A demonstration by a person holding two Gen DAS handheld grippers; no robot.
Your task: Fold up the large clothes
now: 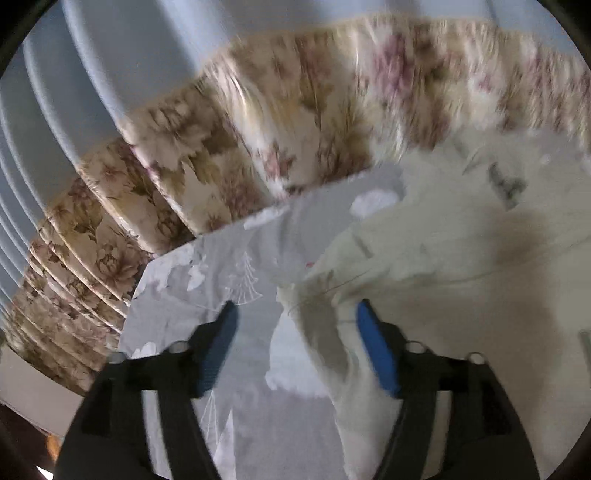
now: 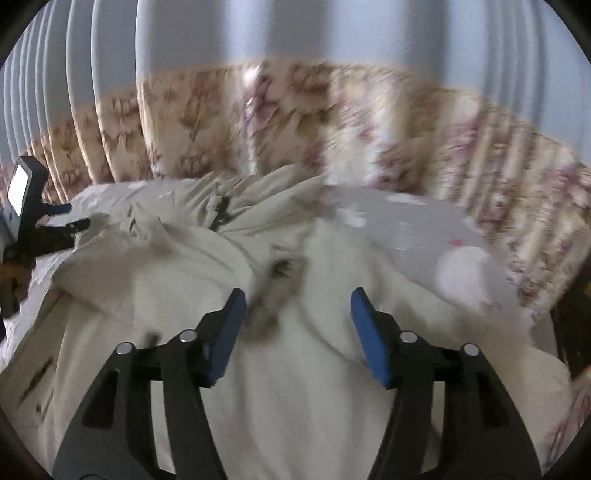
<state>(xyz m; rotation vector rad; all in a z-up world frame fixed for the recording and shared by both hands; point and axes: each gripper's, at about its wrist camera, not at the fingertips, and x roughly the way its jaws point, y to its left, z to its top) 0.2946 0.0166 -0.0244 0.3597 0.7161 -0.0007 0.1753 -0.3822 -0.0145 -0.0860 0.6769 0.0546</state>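
A large cream garment (image 2: 295, 387) lies crumpled on a bed, with small dark prints on it and a bunched ridge at the far side. In the left wrist view its edge (image 1: 443, 258) covers the right half, over the grey sheet (image 1: 221, 266). My left gripper (image 1: 297, 303) is open above that edge; cloth lies below the blue pads (image 1: 376, 354), which do not press on it. In the right wrist view the left gripper (image 2: 78, 216) shows at the far left by the garment's corner. My right gripper (image 2: 298, 291) is open over the middle of the garment, with nothing held.
The grey bed sheet (image 2: 424, 229) has white tree and cloud prints. A pleated curtain hangs behind the bed, floral below (image 1: 207, 147) and plain blue-grey above (image 2: 295, 29). Dark furniture (image 2: 576, 332) stands at the right edge. Both views are blurred.
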